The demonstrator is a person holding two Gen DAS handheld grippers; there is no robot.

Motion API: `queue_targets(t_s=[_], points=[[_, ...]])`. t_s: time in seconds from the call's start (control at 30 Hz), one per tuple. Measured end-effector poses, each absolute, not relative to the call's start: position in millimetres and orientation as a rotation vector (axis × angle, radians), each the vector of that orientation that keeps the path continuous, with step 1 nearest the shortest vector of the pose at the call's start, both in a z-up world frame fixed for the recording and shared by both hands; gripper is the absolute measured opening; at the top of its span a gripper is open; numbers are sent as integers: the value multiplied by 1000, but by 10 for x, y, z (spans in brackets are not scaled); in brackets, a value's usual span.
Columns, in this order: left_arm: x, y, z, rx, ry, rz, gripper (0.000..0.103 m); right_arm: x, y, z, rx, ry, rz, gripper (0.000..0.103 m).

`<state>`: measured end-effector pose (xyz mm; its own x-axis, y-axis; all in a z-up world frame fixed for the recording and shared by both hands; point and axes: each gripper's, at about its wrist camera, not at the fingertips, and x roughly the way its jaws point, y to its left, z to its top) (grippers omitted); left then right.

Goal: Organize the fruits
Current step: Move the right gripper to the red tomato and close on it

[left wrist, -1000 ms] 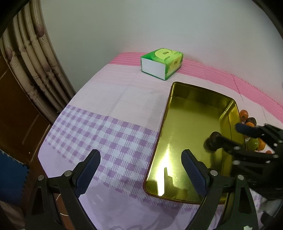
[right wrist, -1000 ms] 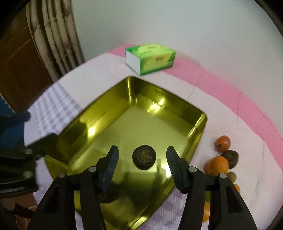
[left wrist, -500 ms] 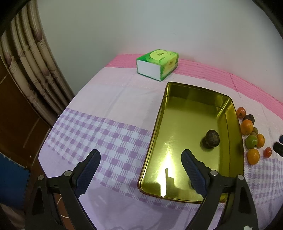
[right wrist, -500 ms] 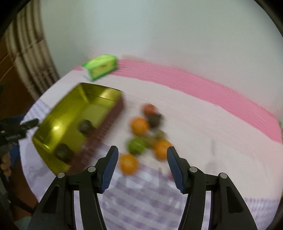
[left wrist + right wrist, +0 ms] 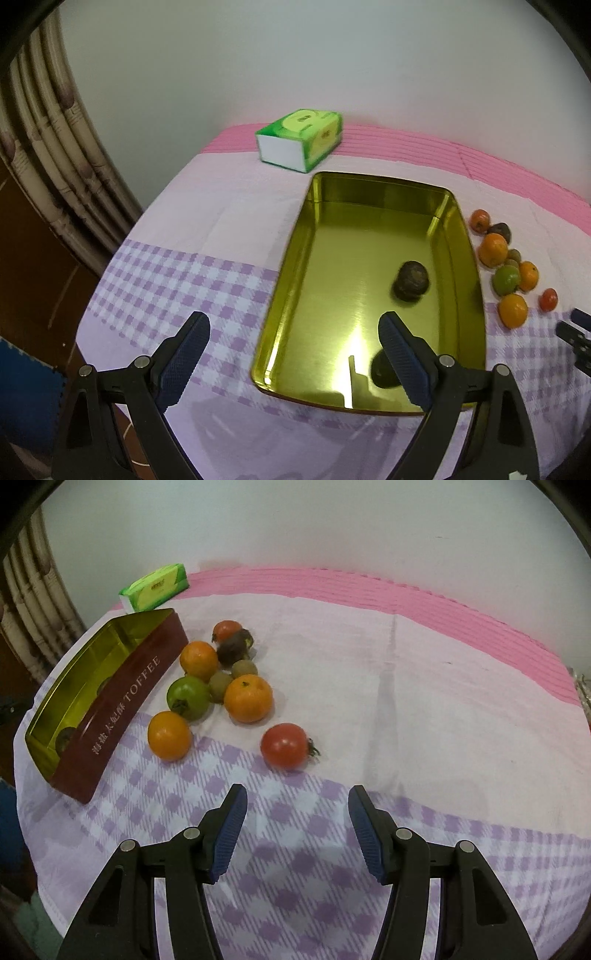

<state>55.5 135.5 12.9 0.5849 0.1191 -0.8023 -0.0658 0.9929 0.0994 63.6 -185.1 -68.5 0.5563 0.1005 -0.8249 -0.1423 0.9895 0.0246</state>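
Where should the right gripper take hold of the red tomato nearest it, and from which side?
Grip the red tomato across its round middle, coming straight ahead from the right gripper, whose open jaws already face it. It lies apart from the other fruit, so both flanks look free. Its stem points right, so the right finger probably should close just in front of it.
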Motion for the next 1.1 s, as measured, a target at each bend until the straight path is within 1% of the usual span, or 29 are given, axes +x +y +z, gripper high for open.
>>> queue_targets(t_s=[0.3,0.43,0.53,0.6,0.73,0.77,1.1], points=[[441,995,109,89,959,25,91,876,-1803,-886,-59,964,132,58],[428,811,116,91,966,-13,91,898,-1808,-893,-71,943,132,56],[421,630,136,105,965,-48,91,909,-1794,-901,-89,927,127,51],[420,537,144,113,965,-66,91,916,-1783,-900,-88,918,126,44],[425,334,139,127,971,-101,91,931,-1796,-900,-74,900,138,36],[427,284,132,129,975,-111,91,916,-1824,-895,-73,898,136,32],[484,-127,74,133,1005,-212,91,1019,-2184,-891,-56,880,86,32]])
